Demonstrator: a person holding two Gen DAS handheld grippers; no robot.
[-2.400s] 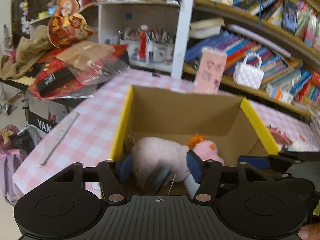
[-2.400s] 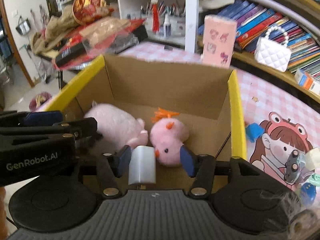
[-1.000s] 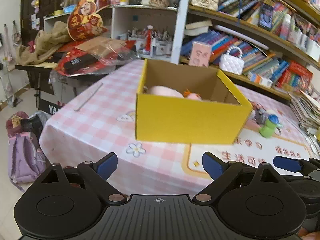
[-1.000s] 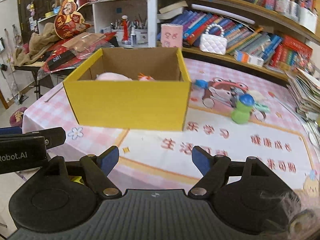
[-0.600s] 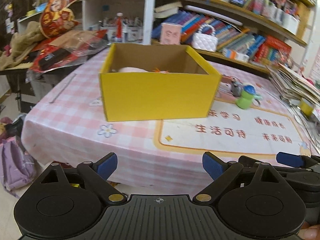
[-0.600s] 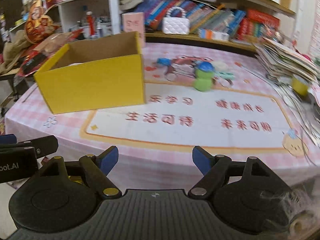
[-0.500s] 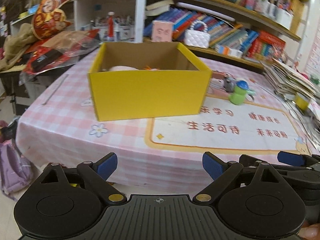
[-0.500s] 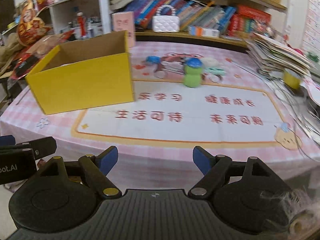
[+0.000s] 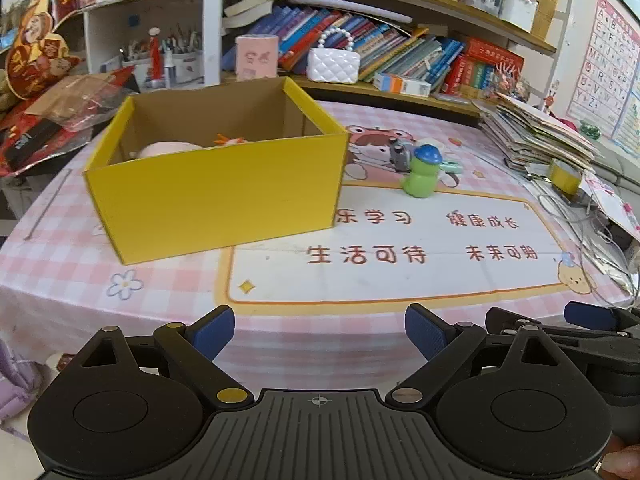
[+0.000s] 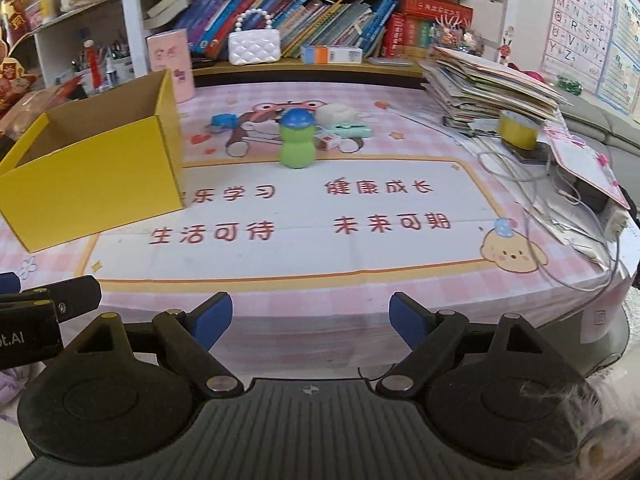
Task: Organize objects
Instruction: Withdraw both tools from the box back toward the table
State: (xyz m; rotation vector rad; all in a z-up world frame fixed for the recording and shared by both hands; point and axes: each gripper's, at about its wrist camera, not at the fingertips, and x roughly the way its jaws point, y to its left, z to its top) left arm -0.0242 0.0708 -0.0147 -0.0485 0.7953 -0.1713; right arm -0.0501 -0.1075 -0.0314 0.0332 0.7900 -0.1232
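Observation:
A yellow cardboard box (image 9: 216, 196) stands on the pink checked table; pink plush toys (image 9: 168, 148) show just over its rim. The box also shows at the left of the right wrist view (image 10: 92, 172). A green toy with a blue cap (image 9: 422, 172) stands to the right of the box, and in the right wrist view (image 10: 297, 138) with small toys (image 10: 344, 128) behind it. My left gripper (image 9: 320, 330) is open and empty, off the table's near edge. My right gripper (image 10: 310, 318) is open and empty, beside it.
A stack of books and papers (image 10: 488, 84) lies at the table's right, with a yellow tape roll (image 10: 518, 130) and cables (image 10: 560, 200). Shelves of books and a white handbag (image 10: 254, 46) stand behind. Red bags (image 9: 44, 128) lie at the far left.
Both grippers let go of the toys inside the box, opened, and pulled back off the table's near edge. Both views have swung to the right.

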